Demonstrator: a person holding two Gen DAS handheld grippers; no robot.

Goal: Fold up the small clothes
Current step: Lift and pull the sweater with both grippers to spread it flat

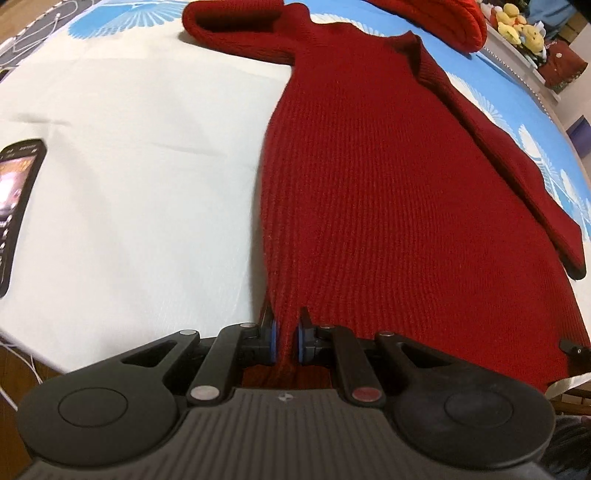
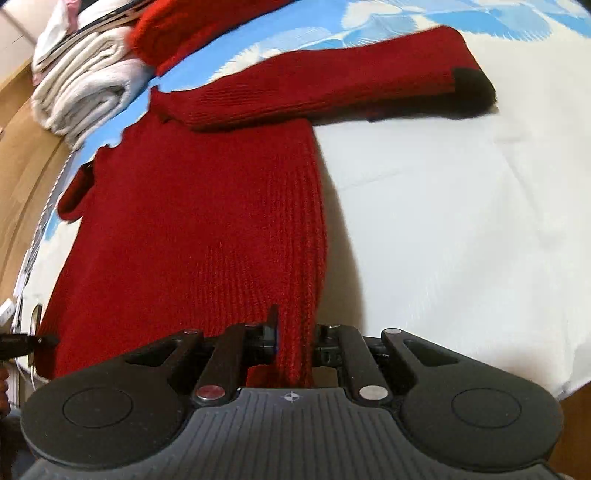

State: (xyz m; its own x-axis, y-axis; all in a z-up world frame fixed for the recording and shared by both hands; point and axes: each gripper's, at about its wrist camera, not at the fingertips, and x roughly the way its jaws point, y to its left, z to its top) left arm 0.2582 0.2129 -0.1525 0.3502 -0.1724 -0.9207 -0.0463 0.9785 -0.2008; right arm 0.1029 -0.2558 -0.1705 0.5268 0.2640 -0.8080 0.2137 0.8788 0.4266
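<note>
A dark red knitted sweater (image 1: 388, 177) lies flat on a white and blue cloth, body stretching away from me, sleeves spread to the sides. My left gripper (image 1: 285, 325) is shut on the sweater's near hem at its left corner. My right gripper (image 2: 295, 328) is shut on the hem of the sweater (image 2: 192, 229) at its right corner. In the right wrist view a sleeve (image 2: 332, 85) with a dark cuff lies across the top. The tip of the other gripper shows at the hem's far end in each view (image 1: 572, 349) (image 2: 22, 341).
A black phone (image 1: 16, 210) lies on the cloth at the left. Another red knit (image 1: 443, 18) lies beyond the sweater. Folded white clothes (image 2: 81, 85) are stacked at the far left. Plush toys (image 1: 517, 24) sit past the table edge.
</note>
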